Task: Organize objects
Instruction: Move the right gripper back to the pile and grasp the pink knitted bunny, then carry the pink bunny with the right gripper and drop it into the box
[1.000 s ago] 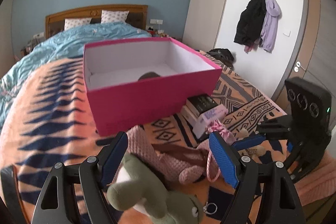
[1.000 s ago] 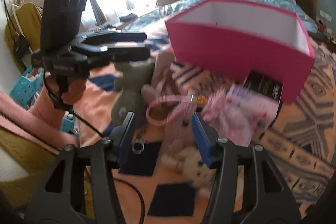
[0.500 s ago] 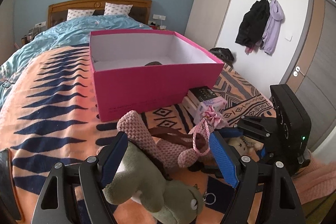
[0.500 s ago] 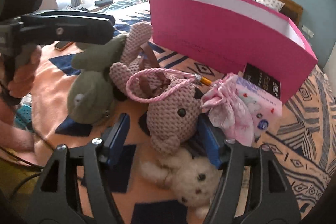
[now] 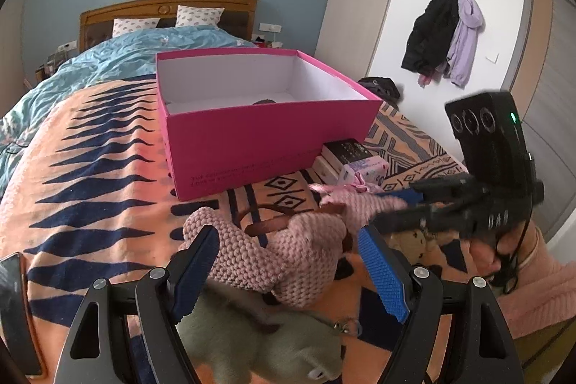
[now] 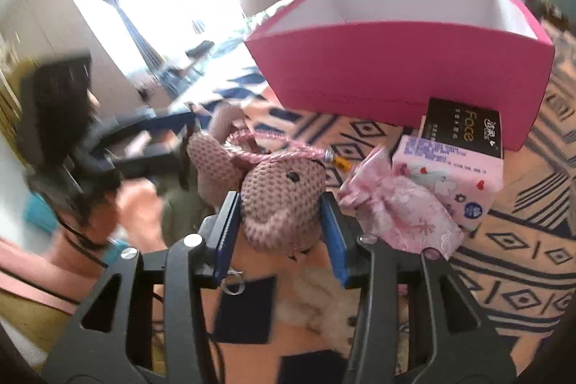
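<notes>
Pink knitted bunny [image 6: 284, 200] lies on the bed short of the pink box [image 6: 403, 67], its head pinched in the right claw [image 6: 279, 233], whose jaws just closed. Left claw [image 5: 288, 272] hangs spread. Next, probably lift it into the box.

The pink rabbit [image 6: 284, 200] is coarse knitted yarn, the pink box [image 5: 266, 132] matt card, the blanket [image 5: 90, 175] soft woven cloth.

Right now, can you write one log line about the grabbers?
right gripper: closing on pink bunny | left gripper: open over toys | pink box: waiting
</notes>
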### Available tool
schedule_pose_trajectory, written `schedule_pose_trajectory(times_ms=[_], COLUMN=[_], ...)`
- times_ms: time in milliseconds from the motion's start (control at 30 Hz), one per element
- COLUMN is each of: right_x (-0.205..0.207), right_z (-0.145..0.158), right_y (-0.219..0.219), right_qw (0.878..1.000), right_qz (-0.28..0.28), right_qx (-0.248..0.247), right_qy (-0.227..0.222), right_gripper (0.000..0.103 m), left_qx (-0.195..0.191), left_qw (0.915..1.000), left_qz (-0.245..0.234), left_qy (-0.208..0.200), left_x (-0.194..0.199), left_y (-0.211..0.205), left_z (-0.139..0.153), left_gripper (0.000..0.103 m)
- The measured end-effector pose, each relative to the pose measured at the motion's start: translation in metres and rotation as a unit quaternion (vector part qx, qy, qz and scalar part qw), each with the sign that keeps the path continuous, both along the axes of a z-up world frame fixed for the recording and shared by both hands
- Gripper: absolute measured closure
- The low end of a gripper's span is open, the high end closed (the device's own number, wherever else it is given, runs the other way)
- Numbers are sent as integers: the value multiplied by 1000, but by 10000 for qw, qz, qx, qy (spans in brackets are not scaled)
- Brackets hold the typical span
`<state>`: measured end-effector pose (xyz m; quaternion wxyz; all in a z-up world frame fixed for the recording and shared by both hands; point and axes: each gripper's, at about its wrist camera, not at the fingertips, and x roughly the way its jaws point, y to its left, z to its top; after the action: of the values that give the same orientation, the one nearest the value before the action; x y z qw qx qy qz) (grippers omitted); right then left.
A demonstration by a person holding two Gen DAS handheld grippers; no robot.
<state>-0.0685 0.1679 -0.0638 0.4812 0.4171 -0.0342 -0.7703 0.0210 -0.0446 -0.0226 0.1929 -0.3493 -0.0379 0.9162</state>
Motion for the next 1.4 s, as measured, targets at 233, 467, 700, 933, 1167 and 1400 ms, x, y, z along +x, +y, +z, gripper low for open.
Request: schedule_pose_trajectory(times_ms=[233, 467, 700, 933, 1167, 1400], right_x=[-21, -13, -2, 13, 7, -20], right_z=[-8, -7, -3, 26, 62, 97], right_y=[-2, -18, -31, -25, -13, -18], right_qw=[9977, 9995, 9991, 9965, 9944, 9886], right_qz=[-103, -189, -85, 19, 13, -44], right_qx=[-336, 0, 384, 385, 29, -113], right_qy=[-584, -242, 168, 737, 1054, 1497], right_gripper=[56, 50, 52, 52, 52, 52], left_qx=[-111, -183, -81, -9, -72, -152], left_qw=[9991, 9983, 9992, 10000, 9985, 9974], left_qz=[-34, 111, -22, -80, -168, -98], left_qy=[-410, -540, -393, 4, 509, 693], left_x=[-9, -19, -10, -1, -9, -51], left_y=[3, -1, 6, 7, 10, 11], left_z=[-23, -36, -27, 5, 47, 78], left_gripper=[22, 32, 32, 32, 32, 32])
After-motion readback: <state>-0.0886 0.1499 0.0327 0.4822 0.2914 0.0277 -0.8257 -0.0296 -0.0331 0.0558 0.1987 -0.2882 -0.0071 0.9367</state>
